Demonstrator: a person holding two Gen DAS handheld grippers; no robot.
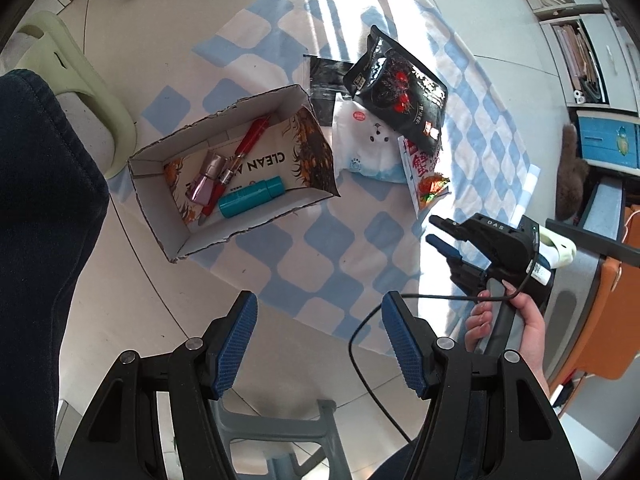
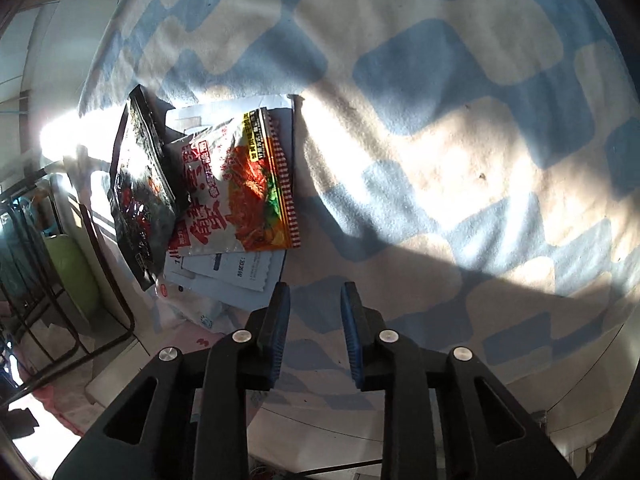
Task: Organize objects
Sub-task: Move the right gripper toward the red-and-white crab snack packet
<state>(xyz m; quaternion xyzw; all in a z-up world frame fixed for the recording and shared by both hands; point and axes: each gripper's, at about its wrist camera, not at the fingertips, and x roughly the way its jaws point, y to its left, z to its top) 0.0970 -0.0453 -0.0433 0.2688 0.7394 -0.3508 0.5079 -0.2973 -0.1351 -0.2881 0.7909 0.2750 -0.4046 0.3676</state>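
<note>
Three small items lying in an open white cardboard box (image 1: 224, 168) at left on the blue-and-white checked cloth (image 1: 304, 248): a pink-violet bottle (image 1: 206, 180), a red pen-like stick (image 1: 244, 152), a teal cylindrical tube (image 1: 250, 197). Just right of the box, a white soft pack with a bear face (image 1: 372, 140), partly covered by a black glossy snack bag with red print (image 1: 400, 80) and a white-and-red foil snack packet (image 1: 424, 168). Behind these, a flat black sachet (image 1: 326, 80). Further right, right gripper (image 1: 434, 230) in a hand (image 1: 504, 320), tips near the foil packet's corner, touching nothing. Blue pads a narrow gap apart in its own wrist view, only cloth between them, nothing gripped; packet pile up-left of the fingertips. At bottom centre of the left wrist view, left gripper (image 1: 318, 340) with jaws wide apart, empty, hanging over the cloth's near edge and pale tabletop (image 1: 160, 300). Dark sleeve (image 1: 44, 220) along the far left edge.
</note>
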